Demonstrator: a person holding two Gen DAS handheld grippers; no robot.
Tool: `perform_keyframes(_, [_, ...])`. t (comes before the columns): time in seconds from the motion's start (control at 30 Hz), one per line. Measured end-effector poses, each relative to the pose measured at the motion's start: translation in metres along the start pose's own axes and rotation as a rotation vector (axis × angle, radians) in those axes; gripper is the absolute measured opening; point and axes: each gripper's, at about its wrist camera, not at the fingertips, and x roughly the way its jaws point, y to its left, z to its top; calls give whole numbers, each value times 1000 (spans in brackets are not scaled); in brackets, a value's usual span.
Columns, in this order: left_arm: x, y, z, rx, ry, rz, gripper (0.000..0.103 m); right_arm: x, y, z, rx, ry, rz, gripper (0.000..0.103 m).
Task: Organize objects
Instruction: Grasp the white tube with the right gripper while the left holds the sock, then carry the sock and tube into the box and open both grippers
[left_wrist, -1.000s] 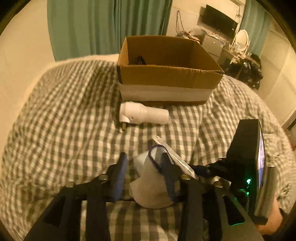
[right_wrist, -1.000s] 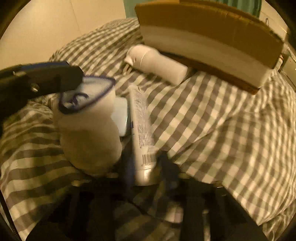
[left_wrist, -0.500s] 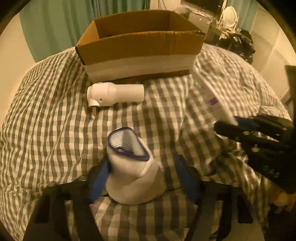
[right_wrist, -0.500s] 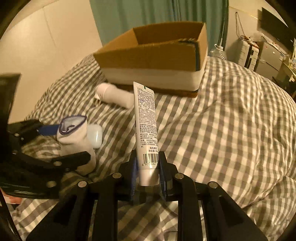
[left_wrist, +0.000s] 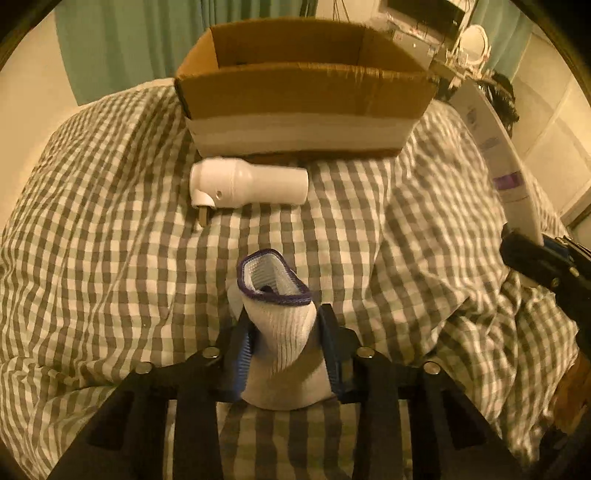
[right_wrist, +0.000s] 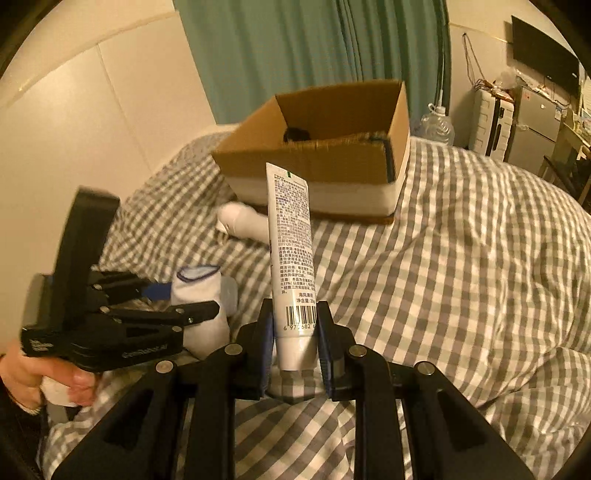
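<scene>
I record a gray-and-white checked duvet (left_wrist: 110, 229) carrying every item. At 12 o'clock in my left wrist view stands an open cardboard box (left_wrist: 306, 110), brown above with a white band along its base; a small dark object lies inside it, too indistinct to name. Just in front of the box, lying on its side, is a white pump bottle (left_wrist: 249, 186), nozzle end toward 9 o'clock.

My right gripper (right_wrist: 294, 332) is pinching a white tube (right_wrist: 291, 251) at its lower end, one jaw pressed to each side. The tube stands nearly upright, printed with fine text and a barcode, its top edge overlapping the box front in my right wrist view.

My left gripper (left_wrist: 283, 343) is closed on a white sock (left_wrist: 280, 332) with a purple-trimmed cuff, the cuff opening pointing toward 12 o'clock. The sock sits directly between the blue-padded fingers, well short of the bottle. A pale rounded item lies just behind the sock; I cannot identify it.
</scene>
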Motion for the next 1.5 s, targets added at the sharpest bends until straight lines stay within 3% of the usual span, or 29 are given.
perform_keyframes(0.33, [-52,-2,14,9,-173,14,32,-39,8,27,5,-140,-30,21])
perform_keyframes(0.53, [-86,6,43,-22,-300,5,32,-54,7,53,5,-221,-37,21])
perform_keyframes(0.87, [-119,8,93,-4,-451,18,32,-53,18,91,-33,-276,-26,21])
perform_keyframes(1.1, [-115,8,127,8,-502,27,32,-26,17,119,-56,-269,-26,21])
perform_keyframes(1.5, [-55,15,183,39,-475,29,32,43,-15,146,-30,-206,-36,21])
